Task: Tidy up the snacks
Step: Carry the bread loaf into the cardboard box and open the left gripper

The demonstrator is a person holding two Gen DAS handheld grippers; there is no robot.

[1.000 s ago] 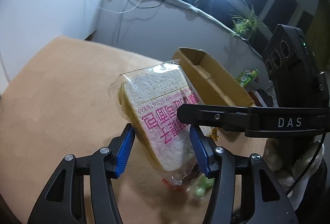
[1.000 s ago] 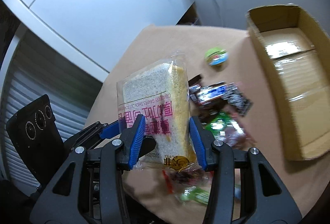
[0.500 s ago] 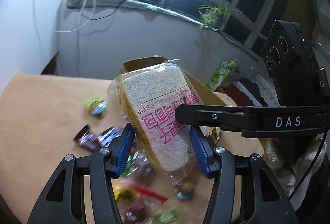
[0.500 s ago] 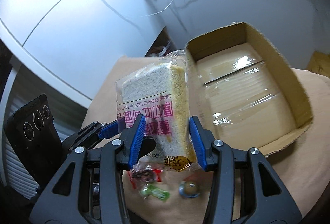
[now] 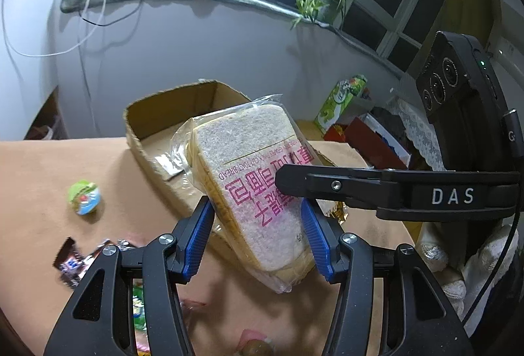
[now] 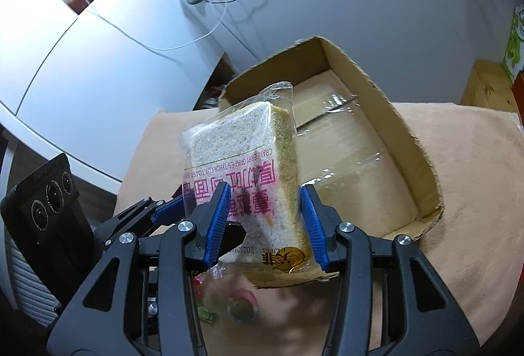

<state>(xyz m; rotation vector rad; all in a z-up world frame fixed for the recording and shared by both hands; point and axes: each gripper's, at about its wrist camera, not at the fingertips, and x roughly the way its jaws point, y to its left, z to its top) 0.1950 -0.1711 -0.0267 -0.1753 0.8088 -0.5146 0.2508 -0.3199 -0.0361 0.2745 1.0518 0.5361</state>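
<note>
Bread pack (image 6: 242, 172): clear wrap, pink print, reads "CRANBERRY GRAPES THICK CUT TOAST BREAD"; held in air over near edge of cardboard box (image 6: 409, 140).
R gripper (image 6: 263, 221): blue pads clamped on pack's lower sides; arm marked "DAS" in left view.
L gripper (image 5: 257, 234): jaws at pack width, pads at its sides; contact unclear.
Table (image 5: 39, 166): green-lid cup (image 5: 84, 197), dark wrapped candies (image 5: 78, 261) beside box.
Background: green carton (image 5: 342, 100), text unreadable.
</note>
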